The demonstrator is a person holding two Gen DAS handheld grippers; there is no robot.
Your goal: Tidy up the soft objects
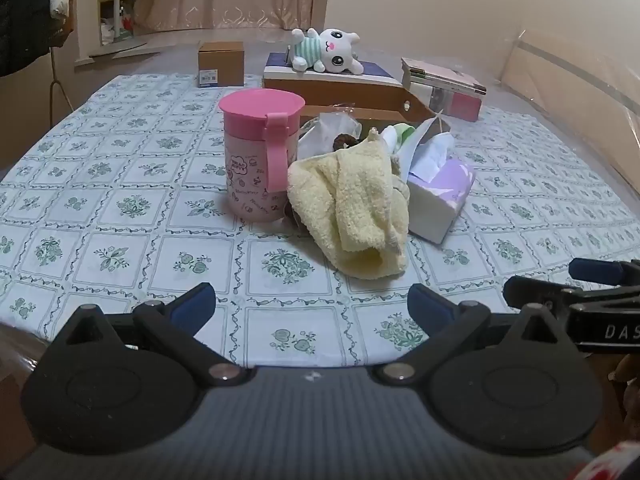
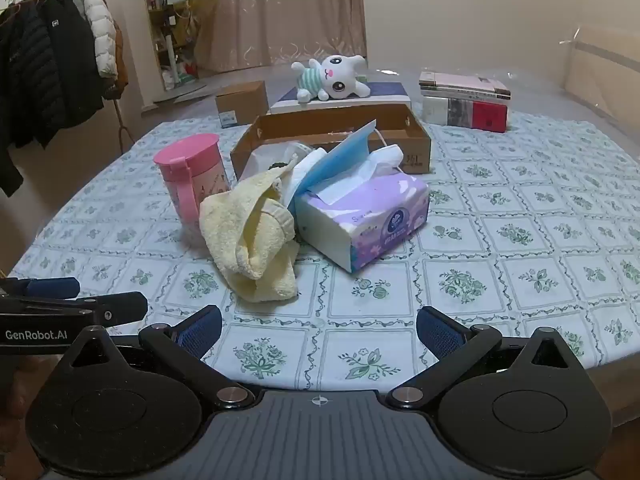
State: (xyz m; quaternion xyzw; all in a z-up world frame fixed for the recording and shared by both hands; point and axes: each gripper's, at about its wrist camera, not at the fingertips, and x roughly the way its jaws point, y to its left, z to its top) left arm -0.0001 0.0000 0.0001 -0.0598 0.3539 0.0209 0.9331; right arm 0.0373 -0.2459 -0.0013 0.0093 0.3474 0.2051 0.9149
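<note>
- Cardboard box (image 2: 416,148) sits at twelve o'clock, my likely drop spot.
- Yellow towel (image 2: 256,236), at eleven, touches the pink cup (image 2: 192,184); I'd pinch its top fold, lifting clear.
- My left gripper (image 1: 312,304) and right gripper (image 2: 320,324) gape wide, empty.

We see a fluffy pale-yellow terry towel (image 2: 256,236), a smooth pink plastic cup (image 1: 260,156), a glossy film-wrapped tissue pack (image 2: 372,220), a matt brown cardboard box (image 2: 416,148), a plush toy (image 2: 332,78), and a printed tablecloth (image 1: 120,208) with slight sheen.
</note>
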